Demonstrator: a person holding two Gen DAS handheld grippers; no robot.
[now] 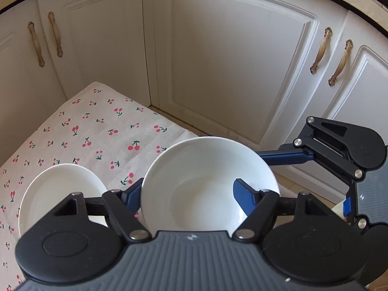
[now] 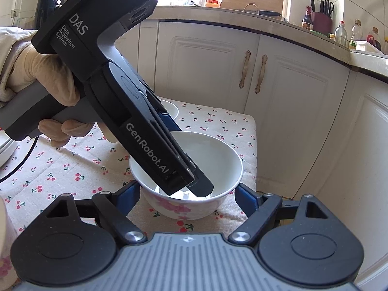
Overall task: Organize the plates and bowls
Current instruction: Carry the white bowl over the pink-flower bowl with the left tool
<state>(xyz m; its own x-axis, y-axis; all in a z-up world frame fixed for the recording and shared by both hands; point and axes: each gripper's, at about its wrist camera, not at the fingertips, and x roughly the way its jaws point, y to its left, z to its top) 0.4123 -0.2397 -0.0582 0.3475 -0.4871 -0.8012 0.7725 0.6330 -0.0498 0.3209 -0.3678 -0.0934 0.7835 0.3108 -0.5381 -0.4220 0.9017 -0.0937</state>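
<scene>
A white bowl (image 1: 194, 169) with pink flowers on its outside (image 2: 179, 208) stands on the cherry-print cloth (image 1: 97, 131). In the right wrist view my right gripper (image 2: 188, 185) has a blue pad against each side of the bowl's lower wall, shut on it. One right finger (image 1: 283, 156) reaches the bowl's rim in the left wrist view. My left gripper (image 1: 188, 181) straddles the bowl's wall: one finger is outside and the other lies inside the bowl (image 2: 201, 188). The two stand far apart, so the gripper is open. A gloved hand (image 2: 48, 80) holds the left gripper.
A second white bowl (image 1: 55, 194) sits on the cloth just left of the held one. Stacked white dishes (image 2: 4, 150) show at the left edge. White cabinet doors (image 1: 230, 72) stand close behind the cloth's far edge. The counter (image 2: 303, 36) above holds bottles and a knife block.
</scene>
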